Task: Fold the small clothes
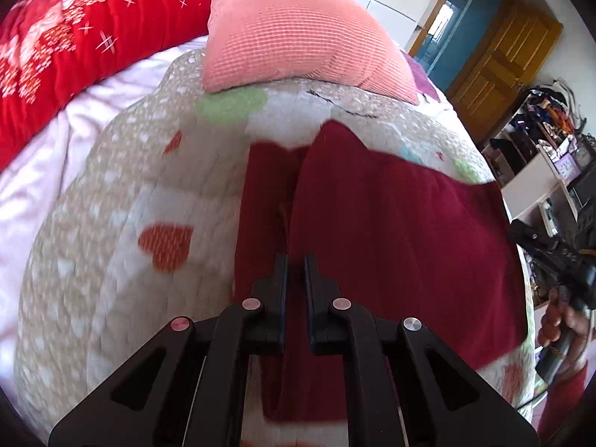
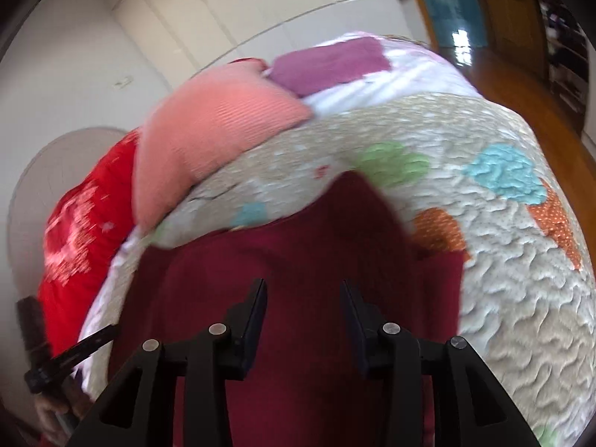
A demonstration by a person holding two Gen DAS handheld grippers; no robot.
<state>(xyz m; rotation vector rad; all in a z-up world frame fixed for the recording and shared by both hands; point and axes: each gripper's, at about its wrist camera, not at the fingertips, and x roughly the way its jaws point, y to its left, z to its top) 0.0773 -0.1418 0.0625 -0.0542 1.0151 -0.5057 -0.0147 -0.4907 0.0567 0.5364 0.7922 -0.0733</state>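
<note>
Roughly, by label:

Garment: a dark red garment (image 1: pixel 391 246) lies spread on the quilt (image 1: pixel 123 193), well short of the pink pillow (image 1: pixel 298 37). Its exact type I cannot tell. One flap looks turned over the rest, leaving a crease line down the left portion, so a first fold seems made — a judgement, as both views are blurred.

Left gripper: the left gripper (image 1: pixel 296 260) sits low over the near left part of the garment, fingers almost together with a thin gap between them. Red cloth shows through the gap, but whether any is pinched I cannot tell.

Right gripper: the right gripper (image 2: pixel 303 287) hovers over the garment's near edge, on the side away from the pillow, fingers spread wide and holding nothing.

Progress: early to middle. The cloth is laid out and perhaps folded once; it is not yet a compact bundle, so further folds and a final squaring-up appear left.

Quilt: pale and textured, with heart and patch shapes in orange, green and blue, covering the bed beneath the garment.

Pillow surroundings: a bright red patterned blanket (image 1: pixel 67 48) lies just beside the pillow, a purple cushion (image 2: pixel 331 63) on its other side, and a wooden door (image 1: pixel 499 67) stands beyond it — well apart from the garment.
</note>
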